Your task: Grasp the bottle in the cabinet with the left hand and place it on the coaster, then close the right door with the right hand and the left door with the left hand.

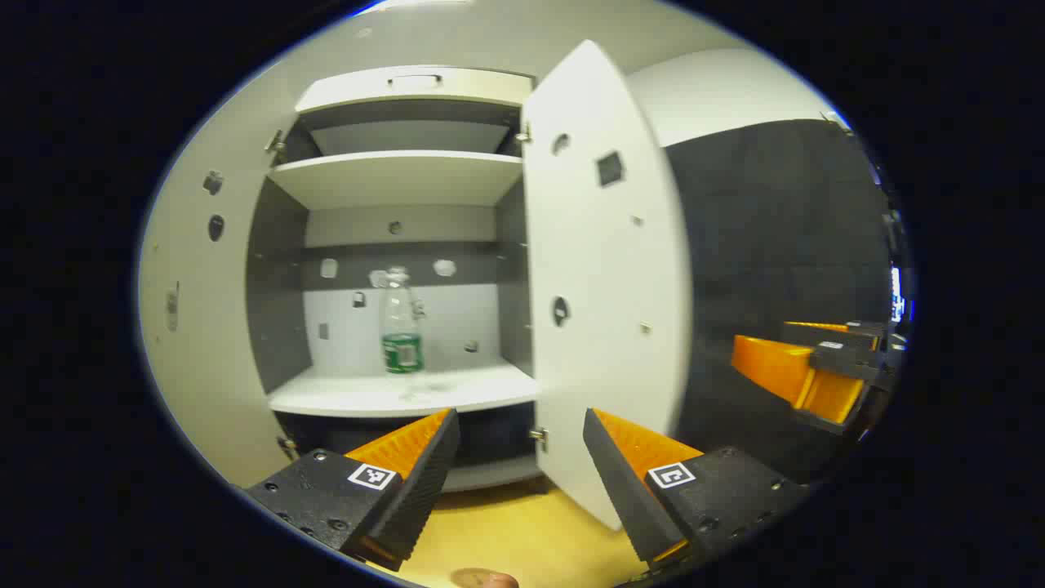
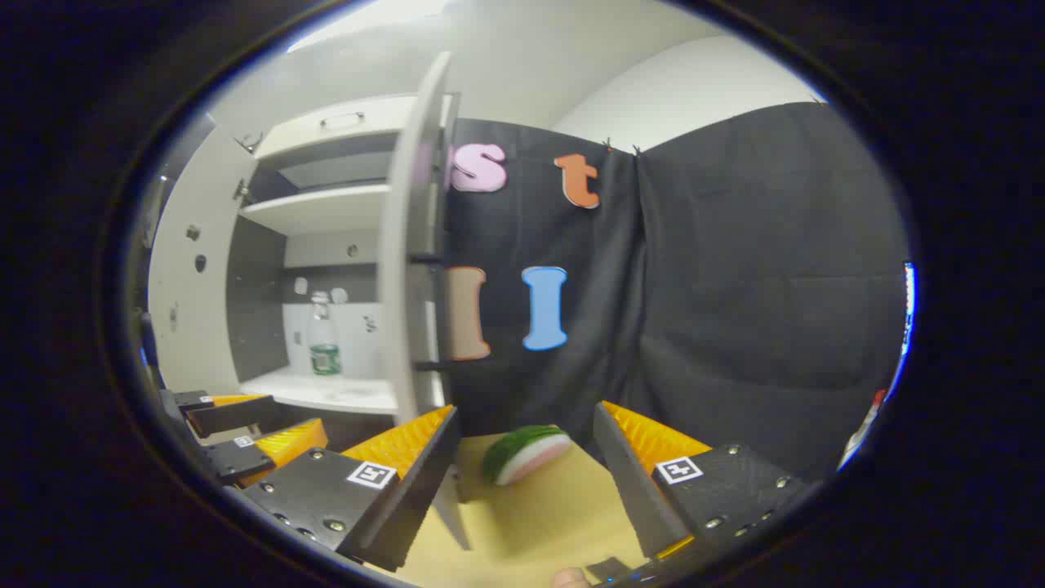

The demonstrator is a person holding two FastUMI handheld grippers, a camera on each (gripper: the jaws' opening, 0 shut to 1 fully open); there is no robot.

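A clear plastic bottle (image 1: 402, 322) with a green label stands upright on the lower shelf (image 1: 400, 390) of the open white cabinet. My left gripper (image 1: 518, 437) is open in front of the cabinet, well short of the bottle. The right door (image 1: 600, 269) stands wide open, the left door (image 1: 196, 310) too. In the right gripper view the bottle (image 2: 323, 336) shows past the right door's edge (image 2: 408, 245). My right gripper (image 2: 526, 437) is open and holds nothing; it sits right of the door. The left gripper (image 2: 245, 433) appears at lower left there.
A watermelon-slice object (image 2: 526, 452) lies on the yellow tabletop (image 2: 539, 514) near the black cloth wall. The upper shelves (image 1: 400, 175) hold nothing. The right gripper (image 1: 808, 367) shows at the far right of the left gripper view. A small round brown edge (image 1: 482, 578) peeks at the bottom.
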